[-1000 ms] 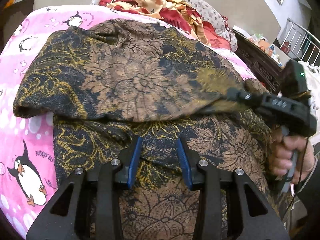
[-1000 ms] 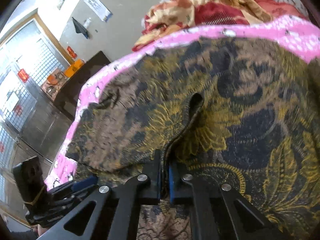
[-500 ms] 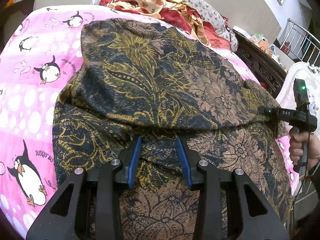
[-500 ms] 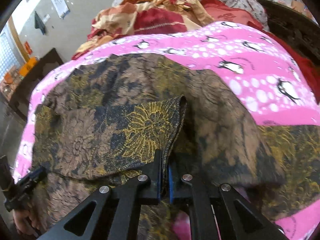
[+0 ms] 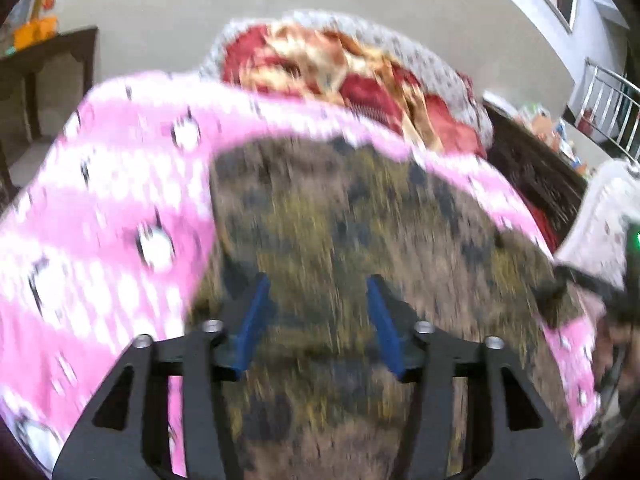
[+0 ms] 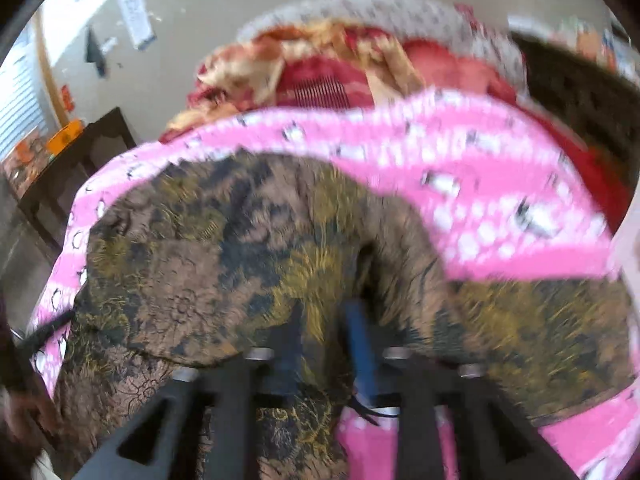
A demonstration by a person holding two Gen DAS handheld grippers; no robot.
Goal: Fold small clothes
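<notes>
A brown, black and gold floral garment (image 5: pixel 352 232) lies folded over itself on a pink penguin-print blanket (image 5: pixel 112 208). Both views are motion-blurred. My left gripper (image 5: pixel 316 308) is open and empty, its blue-padded fingers spread above the near part of the cloth. My right gripper (image 6: pixel 326 332) stands partly open over the garment (image 6: pixel 224 256), with cloth lying between its fingers and no clear pinch. It shows at the right edge of the left wrist view (image 5: pixel 592 288).
A heap of red and cream bedding (image 5: pixel 344 68) lies at the far end of the bed. Dark wooden furniture (image 5: pixel 536 168) stands at the right and a dark table (image 5: pixel 44 64) at the left. A metal rail (image 5: pixel 608 108) is at far right.
My right gripper has opened and let go of the garment's folded edge, which now lies flat. My left gripper has lifted and tilted up, so more of the room shows.
</notes>
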